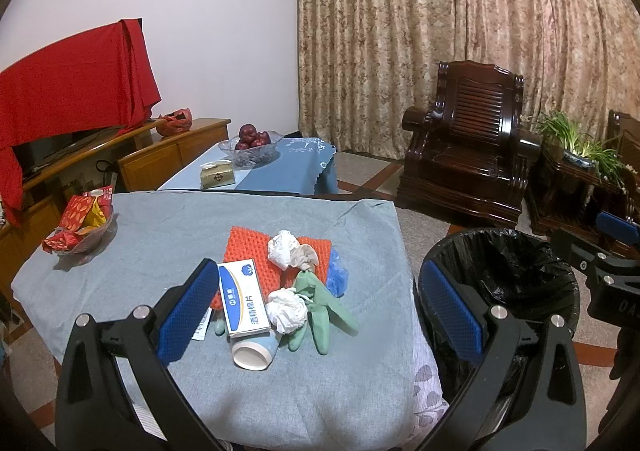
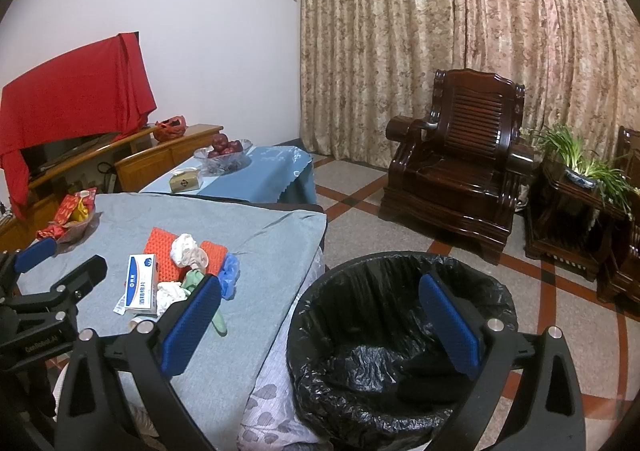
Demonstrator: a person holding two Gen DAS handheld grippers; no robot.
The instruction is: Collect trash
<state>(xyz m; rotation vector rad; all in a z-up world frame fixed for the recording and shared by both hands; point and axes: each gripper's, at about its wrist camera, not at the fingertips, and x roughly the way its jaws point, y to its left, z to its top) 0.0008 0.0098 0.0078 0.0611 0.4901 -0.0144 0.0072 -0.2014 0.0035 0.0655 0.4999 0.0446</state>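
A pile of trash lies on the grey-cloth table (image 1: 168, 235): a white and blue box (image 1: 244, 297), a tipped paper cup (image 1: 254, 351), two crumpled white tissues (image 1: 282, 247) (image 1: 287, 309), a green glove (image 1: 320, 311), a blue plastic scrap (image 1: 337, 275) and an orange mesh pad (image 1: 248, 247). My left gripper (image 1: 320, 315) is open and empty, hovering above the pile. A black-lined trash bin (image 2: 400, 343) stands on the floor right of the table. My right gripper (image 2: 320, 323) is open and empty above the bin's rim. The pile also shows in the right wrist view (image 2: 176, 283).
A glass bowl of red snack packets (image 1: 80, 227) sits at the table's far left. Behind is a blue-cloth table with an apple bowl (image 1: 252, 143) and tissue box (image 1: 218, 175). A dark wooden armchair (image 1: 468, 147) and potted plant (image 1: 576, 143) stand right.
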